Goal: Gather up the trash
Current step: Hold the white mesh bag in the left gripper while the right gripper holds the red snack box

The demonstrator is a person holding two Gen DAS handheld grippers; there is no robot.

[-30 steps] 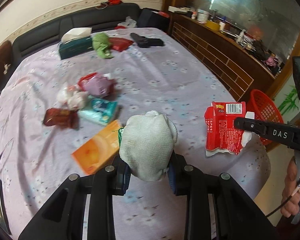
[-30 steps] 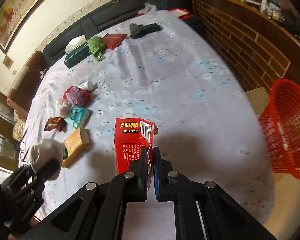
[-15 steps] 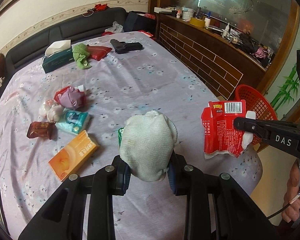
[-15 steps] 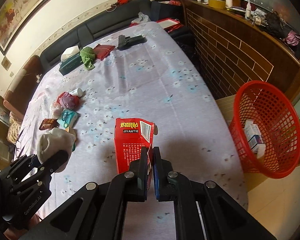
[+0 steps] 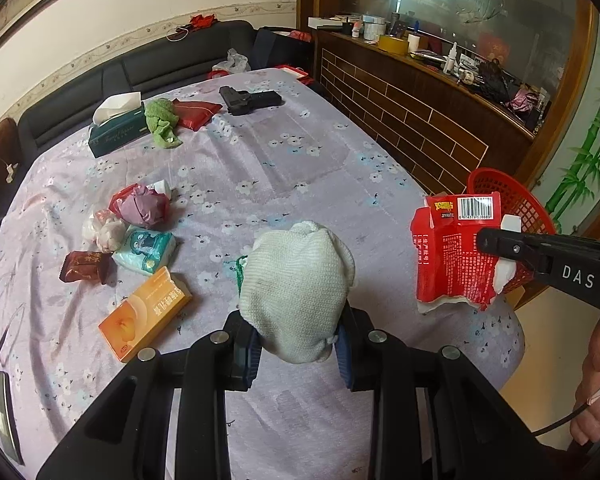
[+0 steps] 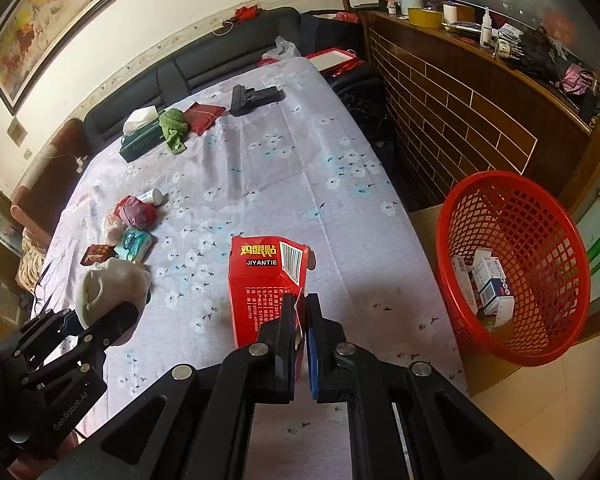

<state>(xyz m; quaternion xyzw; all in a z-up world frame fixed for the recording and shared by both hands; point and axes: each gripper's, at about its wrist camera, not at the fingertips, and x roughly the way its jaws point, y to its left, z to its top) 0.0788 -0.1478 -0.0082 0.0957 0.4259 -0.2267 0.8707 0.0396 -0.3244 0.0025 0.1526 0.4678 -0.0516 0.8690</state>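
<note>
From my left wrist view, my left gripper (image 5: 296, 344) is clamping a balled white knitted sock (image 5: 296, 284), its long axis running straight out along my fingers, above the near end of the floral bedsheet (image 5: 260, 168). To the right, my right gripper (image 5: 500, 240) is pinching the torn red carton (image 5: 452, 252), with the red basket (image 5: 500, 188) just behind it

From my right wrist view, my right gripper (image 6: 300, 316) is squeezing the carton (image 6: 264, 280) nearly flat, standing upright; the basket (image 6: 512, 264) is lying to the right, off the bed, nearer this hand than my left gripper (image 6: 100, 312), which is holding the sock (image 6: 112, 284) at far left
</note>
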